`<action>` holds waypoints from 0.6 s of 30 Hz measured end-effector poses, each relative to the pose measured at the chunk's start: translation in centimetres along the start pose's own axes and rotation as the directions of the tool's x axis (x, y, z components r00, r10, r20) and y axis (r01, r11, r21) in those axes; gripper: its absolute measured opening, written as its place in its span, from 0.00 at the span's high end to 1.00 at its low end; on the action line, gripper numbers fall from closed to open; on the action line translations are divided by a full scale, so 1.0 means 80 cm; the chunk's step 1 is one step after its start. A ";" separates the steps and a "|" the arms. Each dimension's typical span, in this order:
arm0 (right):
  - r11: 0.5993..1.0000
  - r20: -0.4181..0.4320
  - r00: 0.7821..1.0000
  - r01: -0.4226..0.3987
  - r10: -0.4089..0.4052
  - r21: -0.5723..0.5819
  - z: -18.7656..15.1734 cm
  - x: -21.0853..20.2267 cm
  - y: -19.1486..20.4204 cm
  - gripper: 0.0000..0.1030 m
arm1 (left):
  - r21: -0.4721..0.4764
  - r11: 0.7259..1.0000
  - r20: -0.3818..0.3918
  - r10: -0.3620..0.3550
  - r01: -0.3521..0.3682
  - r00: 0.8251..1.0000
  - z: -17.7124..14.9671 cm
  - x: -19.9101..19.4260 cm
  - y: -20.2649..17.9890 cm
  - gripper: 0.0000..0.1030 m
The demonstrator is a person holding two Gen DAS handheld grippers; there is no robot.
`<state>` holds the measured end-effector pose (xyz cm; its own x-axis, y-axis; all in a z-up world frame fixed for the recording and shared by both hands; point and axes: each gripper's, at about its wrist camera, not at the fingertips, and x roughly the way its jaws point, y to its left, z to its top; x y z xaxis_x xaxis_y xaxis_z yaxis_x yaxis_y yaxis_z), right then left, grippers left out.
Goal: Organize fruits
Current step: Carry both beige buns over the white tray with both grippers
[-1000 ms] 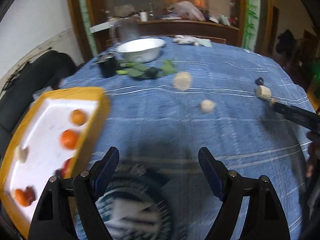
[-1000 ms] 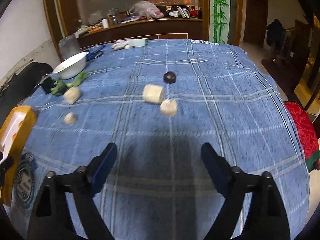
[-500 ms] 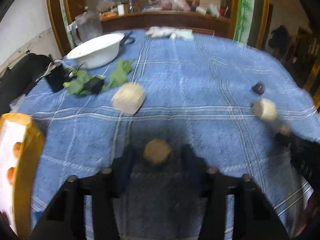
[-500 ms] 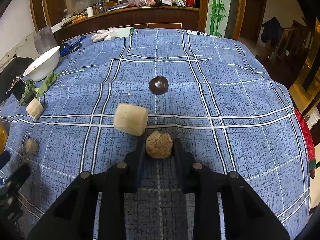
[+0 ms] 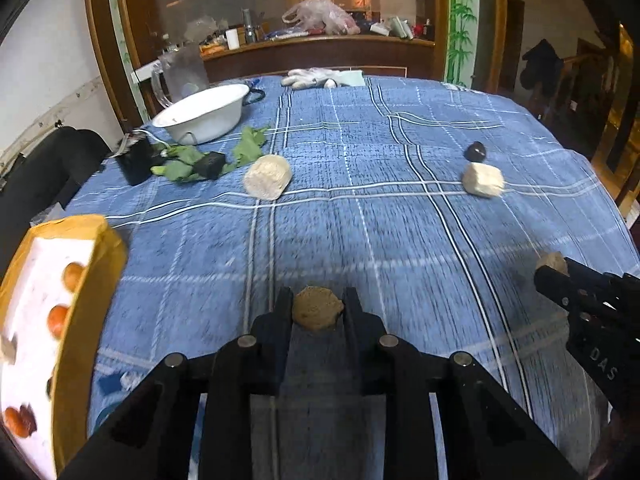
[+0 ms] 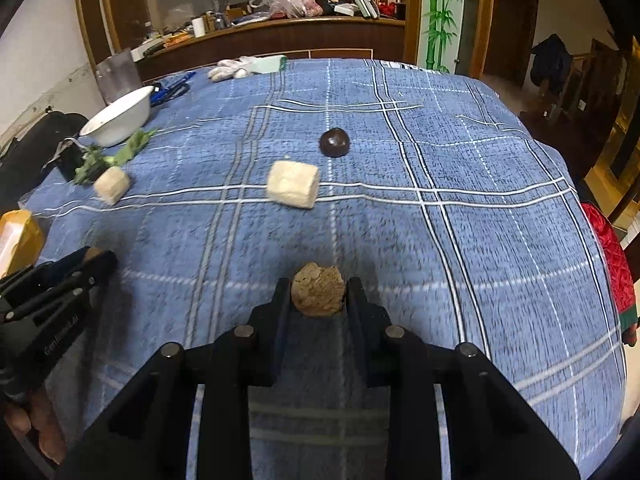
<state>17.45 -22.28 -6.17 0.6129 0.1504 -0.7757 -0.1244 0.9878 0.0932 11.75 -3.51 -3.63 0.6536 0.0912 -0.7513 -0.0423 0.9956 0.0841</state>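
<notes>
My left gripper (image 5: 317,309) is shut on a small tan round fruit (image 5: 317,314), held above the blue cloth. My right gripper (image 6: 318,294) is shut on a similar rough tan fruit (image 6: 318,295); it also shows at the right edge of the left wrist view (image 5: 553,263). A yellow tray (image 5: 86,308) with a white floor holds several orange and dark fruits at the left. On the cloth lie a pale cylinder piece (image 5: 268,178), a pale cube piece (image 6: 293,189) and a dark round fruit (image 6: 334,142).
A white bowl (image 5: 202,113), green leaves (image 5: 250,144) and a black block (image 5: 134,159) sit at the far left of the round table (image 6: 460,128). White gloves (image 6: 234,67) lie at the far edge. A red cushion (image 6: 608,248) is beyond the right edge.
Both grippers have closed on their tan fruits and lifted them back from the cloth. The left gripper swung from over the tray to the fruit a second ago.
</notes>
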 end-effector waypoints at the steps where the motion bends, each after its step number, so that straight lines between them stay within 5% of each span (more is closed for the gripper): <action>1: 1.000 0.003 1.000 -0.002 0.002 -0.002 -0.003 -0.004 0.003 0.72 | -0.002 1.000 0.004 -0.003 0.003 1.000 -0.004 -0.006 0.002 0.77; 18: 0.998 0.056 0.997 -0.061 0.060 0.015 -0.074 -0.086 0.046 0.72 | -0.032 0.999 0.044 0.013 -0.012 0.999 -0.056 -0.069 0.038 0.77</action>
<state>8.20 -19.87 -4.19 0.6471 0.2112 -0.7325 -0.1494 0.9774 0.1497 4.65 -0.90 -2.15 0.6853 0.1035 -0.7209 -0.0747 0.9946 0.0718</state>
